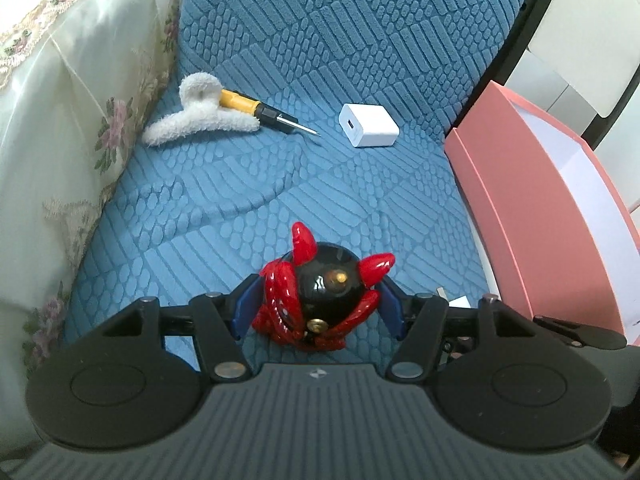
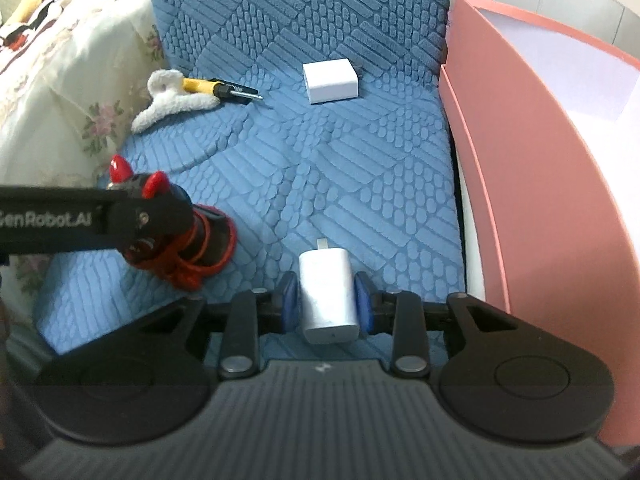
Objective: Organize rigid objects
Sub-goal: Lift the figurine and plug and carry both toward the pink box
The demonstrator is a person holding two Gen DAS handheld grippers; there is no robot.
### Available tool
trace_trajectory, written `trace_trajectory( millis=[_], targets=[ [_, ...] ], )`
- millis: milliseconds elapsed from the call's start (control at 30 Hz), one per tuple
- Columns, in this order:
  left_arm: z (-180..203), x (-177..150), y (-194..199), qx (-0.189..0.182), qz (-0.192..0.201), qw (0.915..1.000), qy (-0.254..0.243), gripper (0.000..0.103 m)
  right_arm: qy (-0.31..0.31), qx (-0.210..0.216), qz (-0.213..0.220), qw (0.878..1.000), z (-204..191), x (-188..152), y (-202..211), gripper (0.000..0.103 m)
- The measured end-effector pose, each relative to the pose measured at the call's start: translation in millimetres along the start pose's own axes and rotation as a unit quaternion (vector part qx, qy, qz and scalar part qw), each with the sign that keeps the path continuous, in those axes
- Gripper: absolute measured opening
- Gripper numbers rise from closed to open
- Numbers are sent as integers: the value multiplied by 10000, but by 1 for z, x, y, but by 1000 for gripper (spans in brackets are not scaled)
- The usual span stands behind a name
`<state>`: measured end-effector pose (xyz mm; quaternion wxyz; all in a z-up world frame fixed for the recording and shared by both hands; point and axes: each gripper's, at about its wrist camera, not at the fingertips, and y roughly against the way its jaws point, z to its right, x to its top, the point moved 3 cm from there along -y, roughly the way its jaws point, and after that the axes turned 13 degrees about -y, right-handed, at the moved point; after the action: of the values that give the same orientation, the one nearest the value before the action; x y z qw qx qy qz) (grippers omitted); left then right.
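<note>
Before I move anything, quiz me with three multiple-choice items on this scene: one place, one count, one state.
1. Where does the yellow-handled screwdriver lie?
A. Inside the pink box
B. Against the fluffy white hair claw
C. On top of a charger

2. How many white chargers are on the blue cushion?
A. One
B. Two
C. Three

3. In what state is the pink box?
A. Shut with a lid
B. Crushed flat
C. Open at the top

Answers:
1 B: its handle end touches the claw at the cushion's far left.
2 B: a near charger and a far charger, no third.
3 C: its pale inside shows above the pink wall.
</note>
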<state>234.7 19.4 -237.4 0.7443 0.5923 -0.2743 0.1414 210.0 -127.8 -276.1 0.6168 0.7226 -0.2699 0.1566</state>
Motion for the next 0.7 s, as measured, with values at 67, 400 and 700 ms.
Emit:
trace_trajectory(
  millis=[67,400,700],
  targets=[
    [1,0,-1,26,24,10000,-25,67,53,-77,-3,10000,0,-1,-1,35],
    [3,6,4,29,93,9998,147,66,246,-14,-207,9995,3,-6,-4,31],
    [7,4,30,104,217,9990,378,66,90,148,-183,9997,3,5,15,30]
  ],
)
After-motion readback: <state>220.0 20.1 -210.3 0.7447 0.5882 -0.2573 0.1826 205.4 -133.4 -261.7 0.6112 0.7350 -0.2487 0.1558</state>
